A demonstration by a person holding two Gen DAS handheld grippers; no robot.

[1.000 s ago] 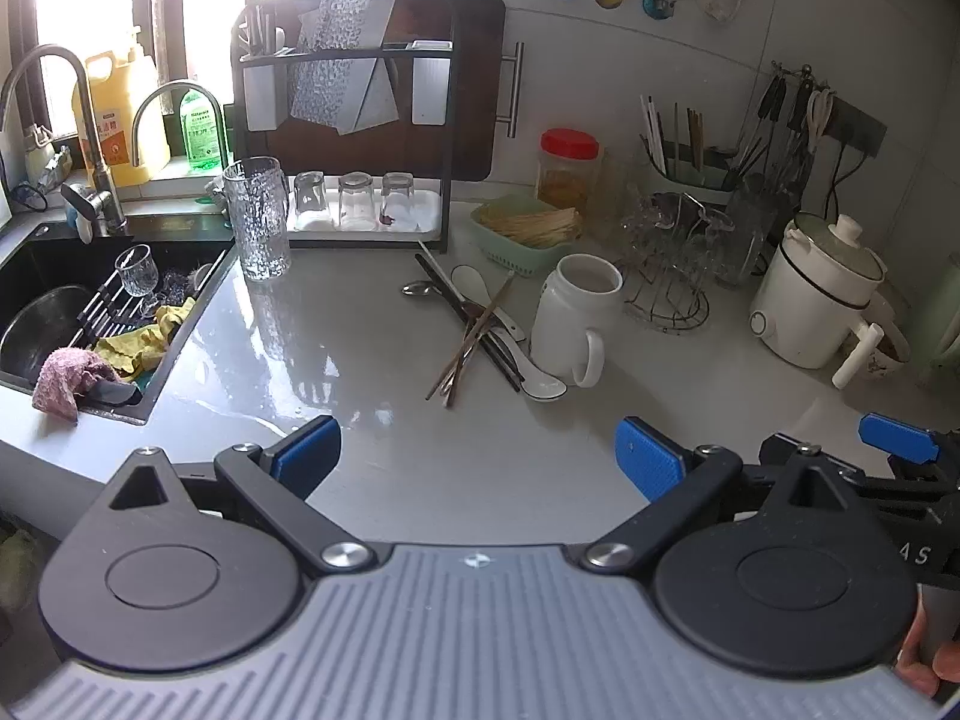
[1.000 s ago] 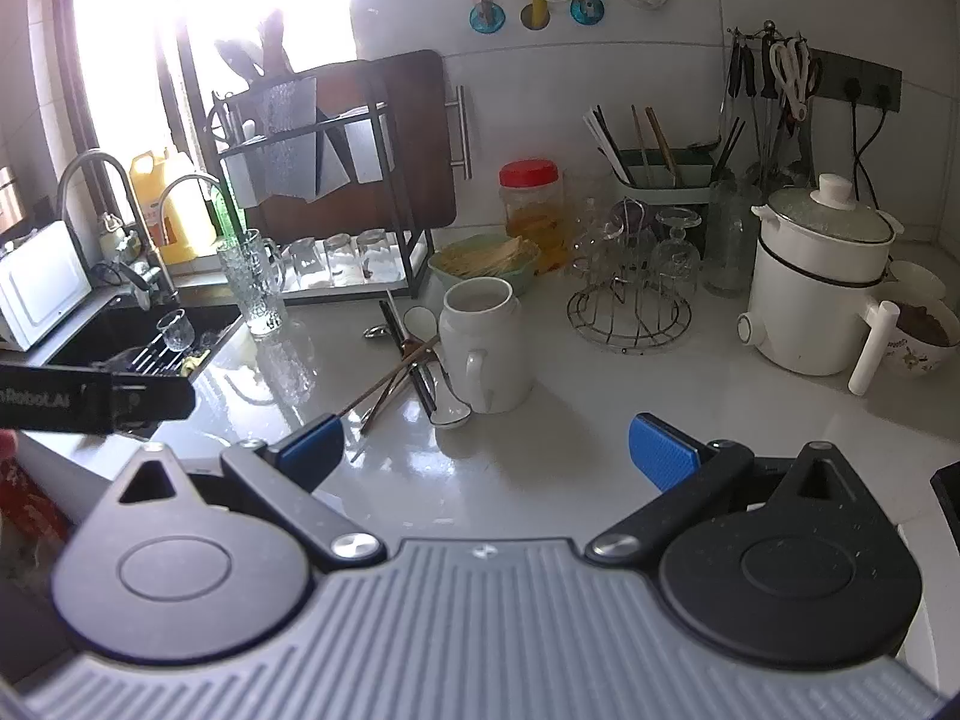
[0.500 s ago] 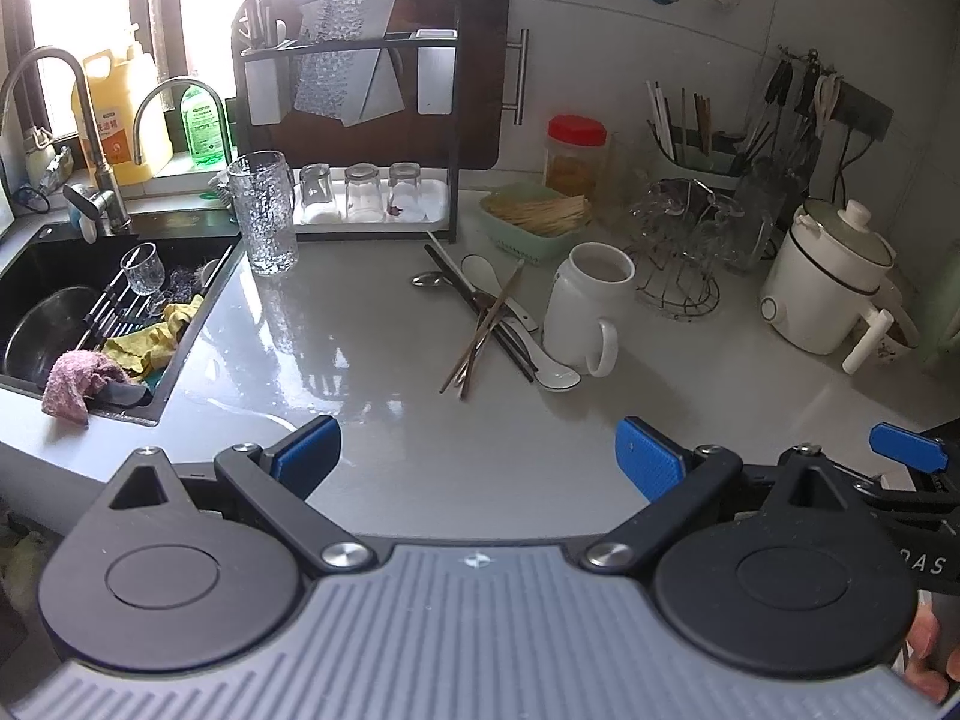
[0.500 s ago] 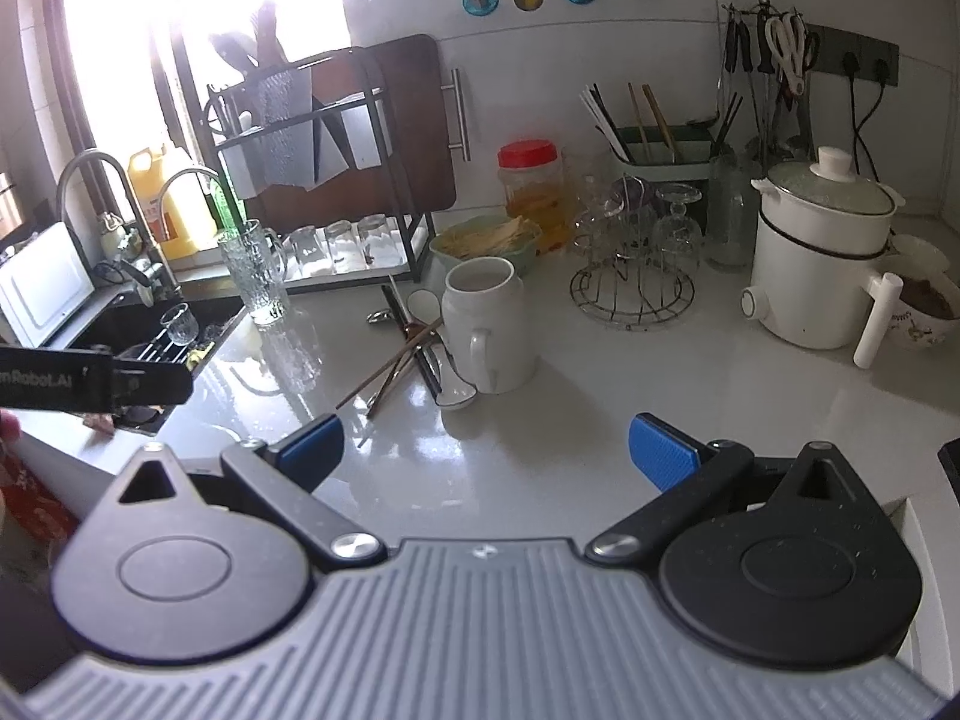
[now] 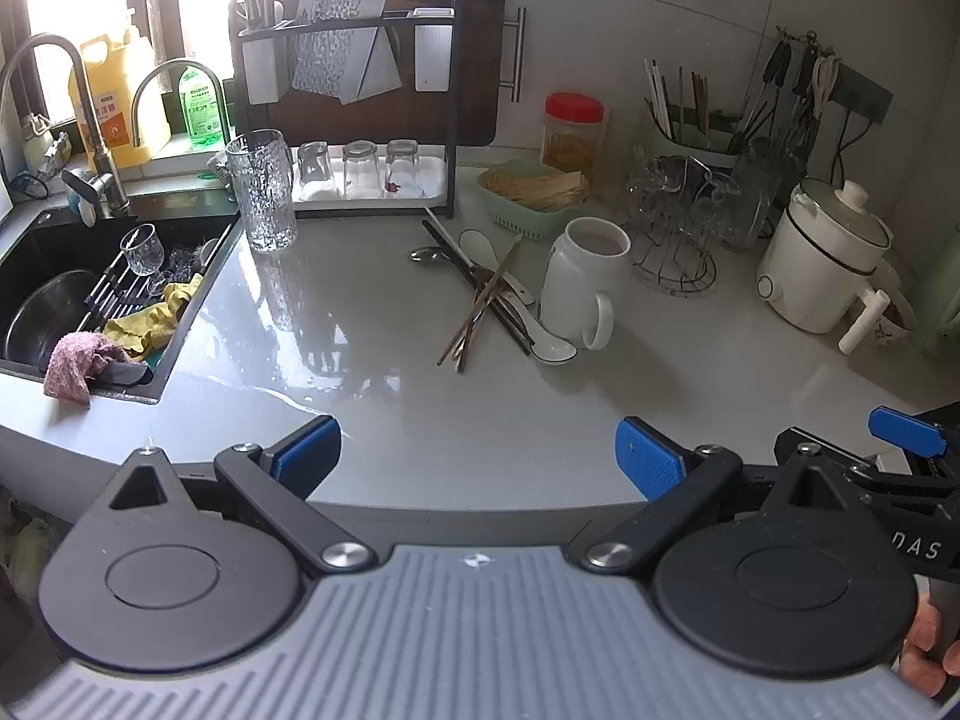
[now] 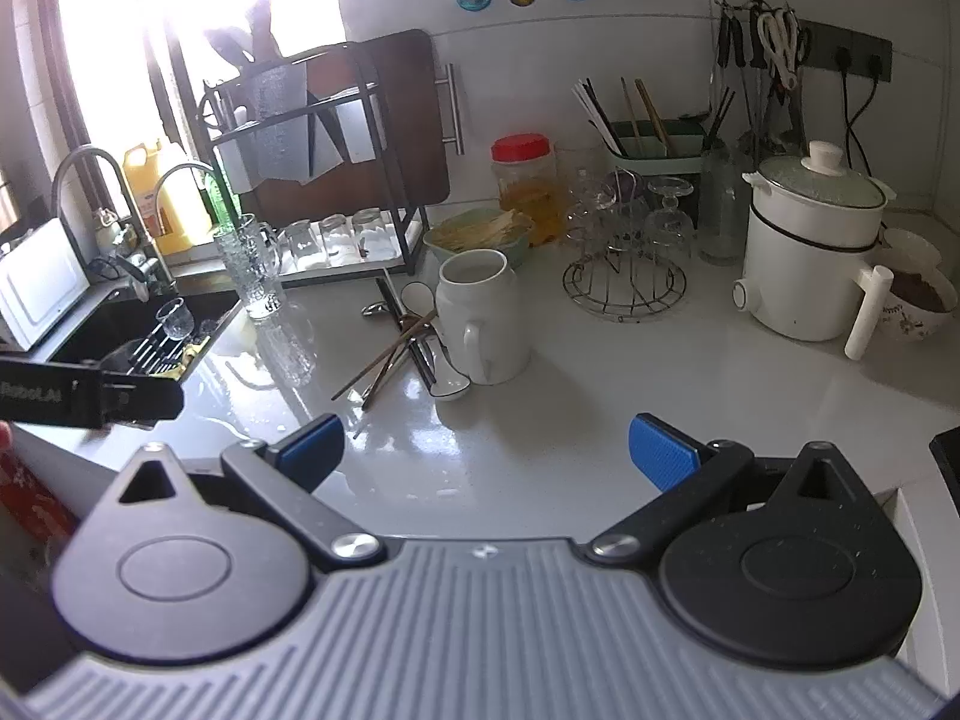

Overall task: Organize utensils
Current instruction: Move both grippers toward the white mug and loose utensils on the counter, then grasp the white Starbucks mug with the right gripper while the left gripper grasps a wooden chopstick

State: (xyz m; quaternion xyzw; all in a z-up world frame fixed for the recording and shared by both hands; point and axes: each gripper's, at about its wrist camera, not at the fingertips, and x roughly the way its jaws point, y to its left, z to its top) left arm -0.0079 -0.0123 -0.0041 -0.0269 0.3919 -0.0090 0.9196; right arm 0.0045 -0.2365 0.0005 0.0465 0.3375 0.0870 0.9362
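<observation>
Nearest you: left gripper (image 5: 477,450) and right gripper (image 6: 486,450) both released, jaws spread wide, nothing held. Both hang over the near edge of the countertop (image 5: 372,384), well short of the work.

Landmark: white mug (image 5: 585,282). The utensil pile (image 5: 489,300) lies just left of its base — wooden chopsticks (image 5: 480,312) crossing black chopsticks (image 5: 474,276), white ceramic spoons (image 5: 549,348) under and beside them, one spoon bowl touching or nearly touching the mug near its handle; a metal spoon (image 5: 426,254) at the pile's far left end.

Judgement: first pick not yet begun. You do best taking the topmost wooden sticks by their free near ends, away from the mug, so the crossed pieces underneath do not drag. Approach low and close across the shaft.

Behind and right of the mug: the utensil holder (image 5: 699,138) on the wall, probable destination.
</observation>
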